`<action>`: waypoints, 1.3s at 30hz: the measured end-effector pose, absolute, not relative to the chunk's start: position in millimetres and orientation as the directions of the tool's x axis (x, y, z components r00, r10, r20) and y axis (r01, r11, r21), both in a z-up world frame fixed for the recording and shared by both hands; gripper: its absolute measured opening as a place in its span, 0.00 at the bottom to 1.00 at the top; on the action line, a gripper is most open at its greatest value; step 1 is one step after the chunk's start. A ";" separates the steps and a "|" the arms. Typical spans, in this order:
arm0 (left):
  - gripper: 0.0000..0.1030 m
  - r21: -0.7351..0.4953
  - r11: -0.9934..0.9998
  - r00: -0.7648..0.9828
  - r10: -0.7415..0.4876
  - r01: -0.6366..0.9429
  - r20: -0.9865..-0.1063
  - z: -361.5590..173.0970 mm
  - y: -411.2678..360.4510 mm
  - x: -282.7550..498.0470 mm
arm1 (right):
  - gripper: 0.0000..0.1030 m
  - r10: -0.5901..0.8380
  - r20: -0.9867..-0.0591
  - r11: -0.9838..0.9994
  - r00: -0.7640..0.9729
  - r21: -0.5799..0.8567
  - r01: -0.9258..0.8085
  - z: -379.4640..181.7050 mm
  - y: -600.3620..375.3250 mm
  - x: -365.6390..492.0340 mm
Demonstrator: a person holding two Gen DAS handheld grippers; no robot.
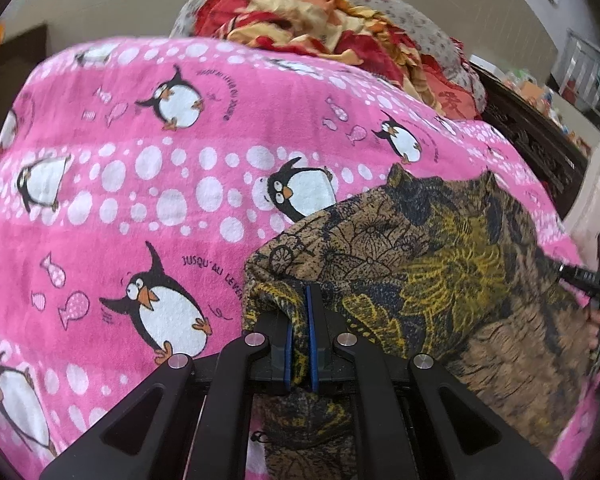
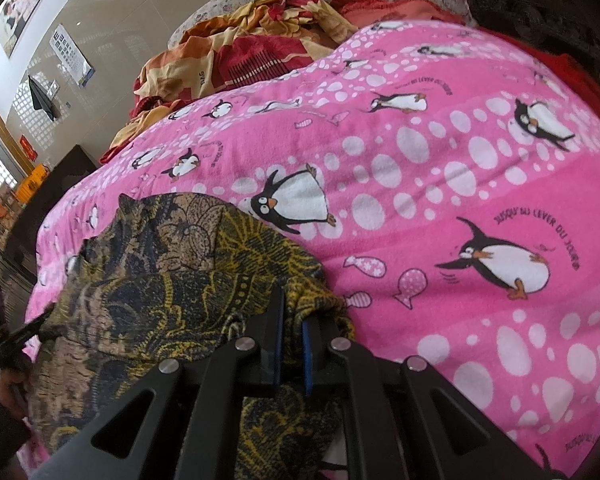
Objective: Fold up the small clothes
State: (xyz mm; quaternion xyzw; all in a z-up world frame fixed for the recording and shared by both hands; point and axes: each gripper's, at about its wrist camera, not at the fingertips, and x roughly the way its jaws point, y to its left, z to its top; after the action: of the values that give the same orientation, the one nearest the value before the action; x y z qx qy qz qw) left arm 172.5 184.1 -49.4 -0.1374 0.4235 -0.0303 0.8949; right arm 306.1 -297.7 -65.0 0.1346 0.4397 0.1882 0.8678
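Observation:
A small garment with a brown, yellow and navy print lies rumpled on a pink penguin blanket. In the left wrist view my left gripper is shut on the garment's near left edge, with cloth bunched between the blue pads. The right gripper shows at that view's right edge, in a hand. In the right wrist view my right gripper is shut on the garment at its near right edge, with fabric pinched between the pads. The left gripper is partly visible at the far left.
The pink blanket covers a bed. A heap of red, orange and floral bedding sits behind it. Dark carved wooden furniture stands beyond the bed's right side.

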 end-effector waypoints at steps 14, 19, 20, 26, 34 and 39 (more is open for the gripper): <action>0.24 -0.217 0.960 0.703 -0.032 -0.176 -0.710 20.4 178.0 111.9 | 0.55 0.311 -0.640 0.950 0.703 0.214 -0.227 26.3 -299.2 230.5; 0.24 -0.216 0.976 0.699 -0.136 -0.026 -0.702 15.3 132.5 83.8 | 0.55 0.346 -0.617 0.938 0.707 0.220 -0.268 29.5 -302.2 198.7; 0.24 -0.215 0.976 0.684 -0.164 0.010 -0.711 10.1 119.9 84.5 | 0.55 0.372 -0.629 0.927 0.683 0.219 -0.304 25.2 -294.5 193.7; 0.24 -0.182 0.983 0.583 -0.149 0.003 -0.799 -26.4 85.9 116.3 | 0.54 0.358 -0.711 0.898 0.606 0.084 -0.431 7.3 -241.6 194.0; 0.24 -0.169 0.984 0.512 -0.121 -0.048 -0.850 -38.4 91.6 191.2 | 0.68 0.192 -0.888 0.909 0.418 0.000 -0.417 -37.0 -197.7 273.4; 0.24 -0.181 0.967 0.579 -0.045 -0.180 -0.814 -21.1 127.9 239.9 | 0.63 0.192 -0.837 0.929 0.512 -0.013 -0.369 -18.5 -192.5 315.7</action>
State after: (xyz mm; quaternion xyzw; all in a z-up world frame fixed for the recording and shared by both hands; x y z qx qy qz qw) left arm 239.9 127.9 -21.1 -0.1230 0.4573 0.0383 0.8799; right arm 315.7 -192.5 -18.5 -0.0949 0.4666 0.1620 0.8643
